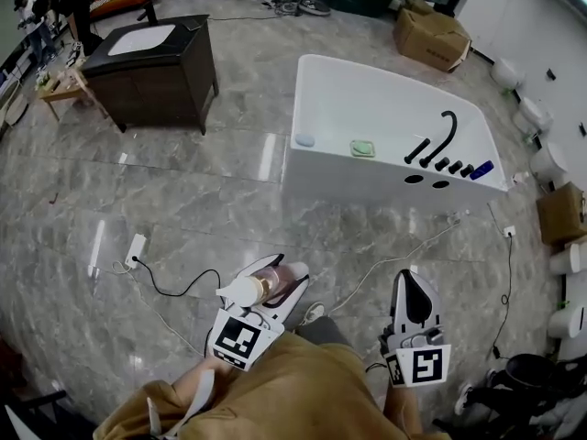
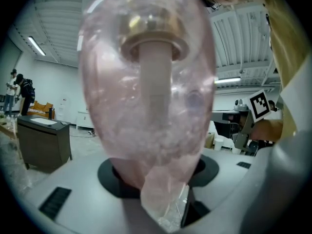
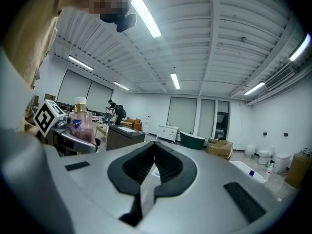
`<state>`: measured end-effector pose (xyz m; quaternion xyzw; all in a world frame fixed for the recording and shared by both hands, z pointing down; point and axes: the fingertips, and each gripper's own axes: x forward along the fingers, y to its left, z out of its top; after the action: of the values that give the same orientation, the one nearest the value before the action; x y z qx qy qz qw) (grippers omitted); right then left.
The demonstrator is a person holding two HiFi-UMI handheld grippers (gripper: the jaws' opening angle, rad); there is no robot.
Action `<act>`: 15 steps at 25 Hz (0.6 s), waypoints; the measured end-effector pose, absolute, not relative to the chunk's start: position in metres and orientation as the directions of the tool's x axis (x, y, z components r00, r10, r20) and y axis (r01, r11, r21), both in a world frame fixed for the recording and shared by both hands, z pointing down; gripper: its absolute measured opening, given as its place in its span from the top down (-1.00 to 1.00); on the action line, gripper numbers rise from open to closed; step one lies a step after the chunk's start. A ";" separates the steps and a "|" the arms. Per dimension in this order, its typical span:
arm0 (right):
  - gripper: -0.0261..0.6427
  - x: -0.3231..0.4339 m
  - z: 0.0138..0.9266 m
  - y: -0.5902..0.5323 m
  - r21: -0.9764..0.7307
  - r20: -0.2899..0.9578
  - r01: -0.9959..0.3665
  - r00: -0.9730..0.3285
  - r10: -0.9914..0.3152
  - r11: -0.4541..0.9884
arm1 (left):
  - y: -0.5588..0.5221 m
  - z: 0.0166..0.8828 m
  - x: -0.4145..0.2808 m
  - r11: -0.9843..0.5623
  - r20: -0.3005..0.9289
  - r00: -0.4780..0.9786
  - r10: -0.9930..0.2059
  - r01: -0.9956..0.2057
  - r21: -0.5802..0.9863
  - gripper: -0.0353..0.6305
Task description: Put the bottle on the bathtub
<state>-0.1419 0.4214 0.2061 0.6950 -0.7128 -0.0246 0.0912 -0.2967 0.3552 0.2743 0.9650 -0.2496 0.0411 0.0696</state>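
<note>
Pink bottle stands upright, clamped in the left hand-held gripper. The white bathtub lies ahead and to its right across the marble floor, well apart. The right hand-held gripper is closed, empty.

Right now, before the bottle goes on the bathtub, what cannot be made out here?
- Left gripper view: the bottle, too close and blurred, hides whatever lies ahead.
- Head view: the blue thing and the green thing on the bathtub rim are too small to identify.
- Right gripper view: the bottle's label is too small to read.
</note>
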 end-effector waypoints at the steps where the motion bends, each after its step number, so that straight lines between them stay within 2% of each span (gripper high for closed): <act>1: 0.90 -0.142 0.206 0.418 0.162 0.096 -0.986 -0.021 -0.995 0.037 | 0.354 0.276 -0.297 -0.866 0.112 0.872 -0.477 -0.488 0.110 0.21; 15: 0.90 -0.095 0.219 0.317 0.124 0.085 -0.981 -0.139 -0.987 0.149 | 0.290 0.296 -0.273 -0.801 0.188 0.799 -0.571 -0.593 0.082 0.21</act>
<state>-0.0953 0.3171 0.2188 0.6521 -0.7544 -0.0190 0.0731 -0.2727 0.2904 0.2958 0.9459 -0.3076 0.0773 0.0686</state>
